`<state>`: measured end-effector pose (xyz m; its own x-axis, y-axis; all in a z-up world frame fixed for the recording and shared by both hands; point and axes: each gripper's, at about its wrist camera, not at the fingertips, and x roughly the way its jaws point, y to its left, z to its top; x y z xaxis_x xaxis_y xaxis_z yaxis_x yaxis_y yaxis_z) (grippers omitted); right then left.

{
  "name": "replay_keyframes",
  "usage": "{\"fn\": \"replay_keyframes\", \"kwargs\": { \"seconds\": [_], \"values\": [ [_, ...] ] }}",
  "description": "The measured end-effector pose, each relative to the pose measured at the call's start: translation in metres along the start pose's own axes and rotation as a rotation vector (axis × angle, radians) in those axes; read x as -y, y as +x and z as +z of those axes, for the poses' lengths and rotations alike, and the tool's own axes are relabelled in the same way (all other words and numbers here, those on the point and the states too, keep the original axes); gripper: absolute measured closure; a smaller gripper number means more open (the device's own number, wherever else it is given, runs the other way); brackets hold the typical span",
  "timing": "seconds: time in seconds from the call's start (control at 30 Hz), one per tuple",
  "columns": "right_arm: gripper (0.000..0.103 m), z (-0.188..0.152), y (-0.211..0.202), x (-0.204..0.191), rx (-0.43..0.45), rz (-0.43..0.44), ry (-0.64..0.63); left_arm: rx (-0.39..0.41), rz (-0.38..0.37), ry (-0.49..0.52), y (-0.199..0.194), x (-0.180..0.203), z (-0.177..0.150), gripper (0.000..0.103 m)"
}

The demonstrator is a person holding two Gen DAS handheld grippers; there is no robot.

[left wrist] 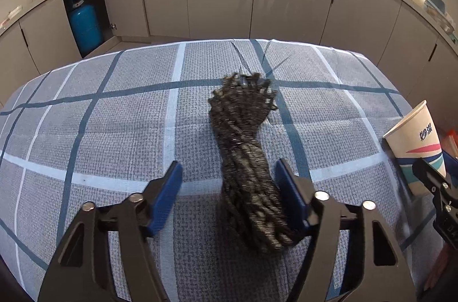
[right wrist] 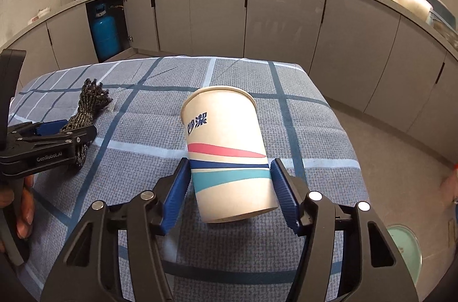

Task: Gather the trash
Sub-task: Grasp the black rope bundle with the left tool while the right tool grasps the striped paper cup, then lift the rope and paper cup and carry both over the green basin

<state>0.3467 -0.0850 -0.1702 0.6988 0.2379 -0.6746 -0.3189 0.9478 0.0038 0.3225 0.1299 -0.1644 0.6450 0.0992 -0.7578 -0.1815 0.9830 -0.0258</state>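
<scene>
While the right gripper (right wrist: 230, 187) clamps the tilted paper cup (right wrist: 226, 153) above the checked cloth (right wrist: 137, 130), the thin wall may crush; left gripper (left wrist: 229, 199) stands apart around the rope bundle (left wrist: 246, 147), touching only one pad, so it may slip.

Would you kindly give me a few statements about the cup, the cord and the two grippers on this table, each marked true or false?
1. The paper cup sits between the fingers of the right gripper. True.
2. The cup is lying flat on its side. False: it is roughly upright, slightly tilted, mouth up.
3. The dark cord bundle lies between the fingers of the left gripper. True.
4. The left gripper's fingers are clamped on the bundle from both sides. False: a clear gap shows at the left finger.
5. The checked tablecloth is red and white. False: it is grey with blue and white lines.
</scene>
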Motion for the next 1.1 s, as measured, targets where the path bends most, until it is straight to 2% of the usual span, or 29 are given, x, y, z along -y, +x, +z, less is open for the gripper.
{"fn": "replay_keyframes", "kwargs": {
  "seconds": [0.2, 0.33, 0.57, 0.73, 1.1],
  "values": [
    [0.045, -0.004, -0.006, -0.007, 0.008, -0.027, -0.005, 0.007, -0.014, -0.008, -0.001, 0.000, 0.000, 0.071],
    [0.046, -0.005, -0.006, -0.011, 0.008, -0.054, -0.021, 0.008, -0.022, 0.007, -0.001, 0.003, 0.000, 0.080],
    [0.046, -0.005, -0.009, -0.007, 0.017, -0.059, 0.001, 0.030, -0.014, 0.043, -0.005, 0.010, 0.000, 0.082],
    [0.046, -0.009, -0.016, -0.005, 0.026, -0.026, 0.035, 0.042, 0.001, 0.083, -0.010, 0.019, -0.003, 0.082],
    [0.046, -0.028, -0.051, -0.004, 0.052, 0.002, 0.070, 0.059, -0.003, 0.114, -0.032, 0.027, -0.011, 0.083]
  ]
}}
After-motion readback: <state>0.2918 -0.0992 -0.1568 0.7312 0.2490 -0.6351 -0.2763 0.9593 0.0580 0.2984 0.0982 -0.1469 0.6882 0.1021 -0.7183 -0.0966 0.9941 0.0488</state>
